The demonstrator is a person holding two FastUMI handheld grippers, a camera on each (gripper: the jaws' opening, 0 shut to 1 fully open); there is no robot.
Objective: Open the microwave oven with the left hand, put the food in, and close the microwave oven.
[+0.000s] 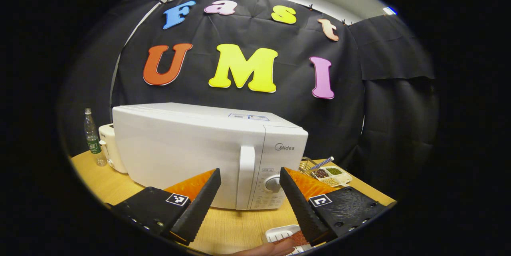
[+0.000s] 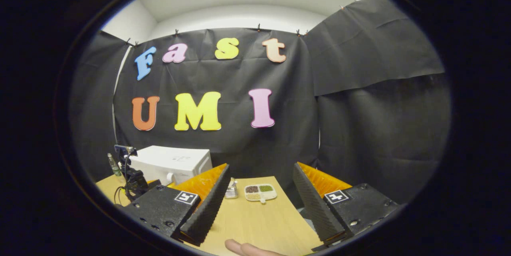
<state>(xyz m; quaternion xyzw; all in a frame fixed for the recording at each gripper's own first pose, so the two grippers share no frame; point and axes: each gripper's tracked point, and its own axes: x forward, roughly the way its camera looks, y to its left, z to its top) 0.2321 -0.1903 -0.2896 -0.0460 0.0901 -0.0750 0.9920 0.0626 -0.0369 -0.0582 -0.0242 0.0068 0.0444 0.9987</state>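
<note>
The white microwave (image 1: 191, 152) stands on the wooden table (image 1: 235, 224) with its door closed, and its vertical handle (image 1: 246, 176) is straight ahead of me. My left gripper (image 1: 249, 204) is open, a short way in front of the handle and touching nothing. A white dish of reddish-brown food (image 1: 284, 235) lies on the table below, partly behind one finger. My right gripper (image 2: 259, 208) is open and empty over the table's right part. Far to its left stands the microwave (image 2: 171, 164). In front of it is the left gripper (image 2: 137, 182), a small dark shape.
A plastic bottle (image 1: 92, 138) and a white toaster (image 1: 109, 148) stand left of the microwave. A divided dish of beans (image 1: 331, 174) (image 2: 260, 192) and a metal rack (image 1: 307, 164) sit to its right. A person's fingertip (image 2: 243, 248) shows at the near edge.
</note>
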